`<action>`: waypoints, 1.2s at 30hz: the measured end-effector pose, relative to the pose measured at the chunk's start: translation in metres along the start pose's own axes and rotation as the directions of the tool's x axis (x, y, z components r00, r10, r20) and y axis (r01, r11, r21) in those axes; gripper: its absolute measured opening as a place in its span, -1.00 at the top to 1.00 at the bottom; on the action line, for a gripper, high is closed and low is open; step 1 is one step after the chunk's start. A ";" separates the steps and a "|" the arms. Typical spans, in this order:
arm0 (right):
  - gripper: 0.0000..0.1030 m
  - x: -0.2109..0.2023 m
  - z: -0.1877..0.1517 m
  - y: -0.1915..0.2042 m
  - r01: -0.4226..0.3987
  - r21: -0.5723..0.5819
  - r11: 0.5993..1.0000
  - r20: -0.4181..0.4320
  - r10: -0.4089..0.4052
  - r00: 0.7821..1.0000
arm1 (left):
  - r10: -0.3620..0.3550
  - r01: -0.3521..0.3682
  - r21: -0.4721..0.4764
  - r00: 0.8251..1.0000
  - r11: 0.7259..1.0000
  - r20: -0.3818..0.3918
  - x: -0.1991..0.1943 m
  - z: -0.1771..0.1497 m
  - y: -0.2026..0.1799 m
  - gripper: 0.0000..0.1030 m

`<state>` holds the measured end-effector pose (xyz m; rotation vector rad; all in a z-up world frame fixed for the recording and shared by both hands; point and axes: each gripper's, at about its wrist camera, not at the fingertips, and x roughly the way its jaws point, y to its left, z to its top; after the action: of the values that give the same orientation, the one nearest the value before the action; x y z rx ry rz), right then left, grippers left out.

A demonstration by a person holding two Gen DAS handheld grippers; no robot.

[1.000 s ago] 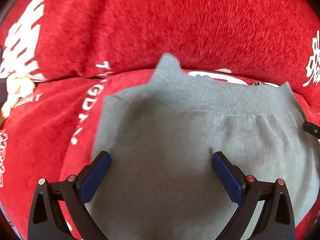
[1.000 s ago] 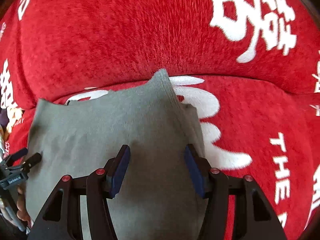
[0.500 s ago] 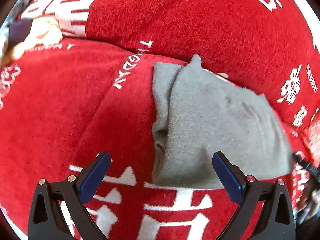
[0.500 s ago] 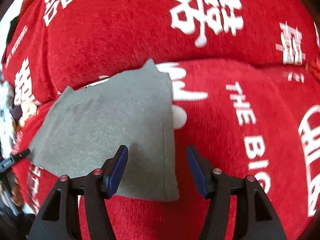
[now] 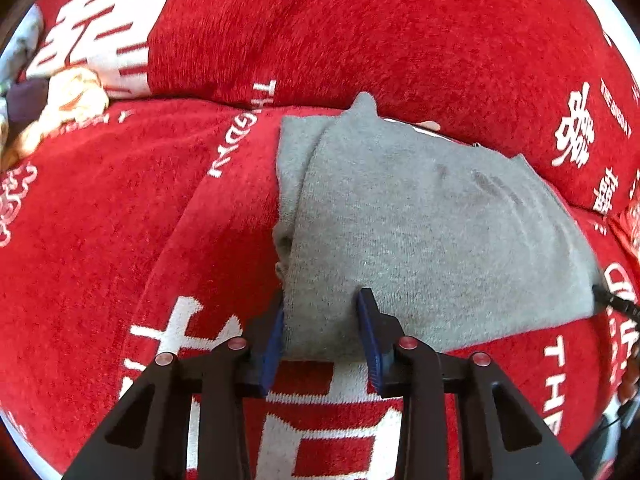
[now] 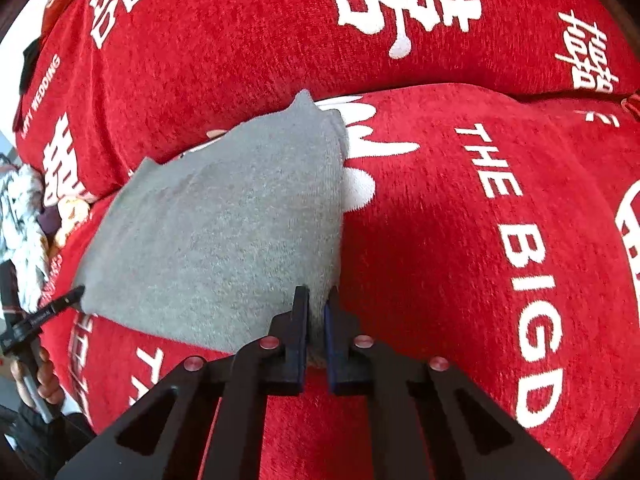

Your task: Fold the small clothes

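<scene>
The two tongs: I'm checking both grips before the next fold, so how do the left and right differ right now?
The left tongs straddle a wide bunch at the near left corner of the grey garment, and their jaws are closing; the right tongs are shut tight on a thin pinch at its near right corner. The left blue pads show a broad gap; the right ones almost meet. Both grip the near edge, over the red cover.

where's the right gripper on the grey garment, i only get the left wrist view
observer: the right gripper is shut on the grey garment, at its near right corner.
operator: anything lying to the right of that corner
observer: no clothes in view there, only the red cover with white lettering that reads THE BIG D.
</scene>
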<state>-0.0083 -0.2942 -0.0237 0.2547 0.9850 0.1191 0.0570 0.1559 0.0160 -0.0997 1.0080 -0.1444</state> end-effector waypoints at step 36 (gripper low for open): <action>-0.16 -0.001 0.002 0.079 0.060 -0.173 0.983 0.028 -0.056 0.998 | -0.016 0.011 -0.167 1.000 0.986 -0.024 0.003 -0.002 0.016 -0.91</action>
<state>-0.0060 -0.2183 -0.0002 0.0678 0.9518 0.1479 0.0579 0.1707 0.0095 -0.2586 1.0441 -0.0733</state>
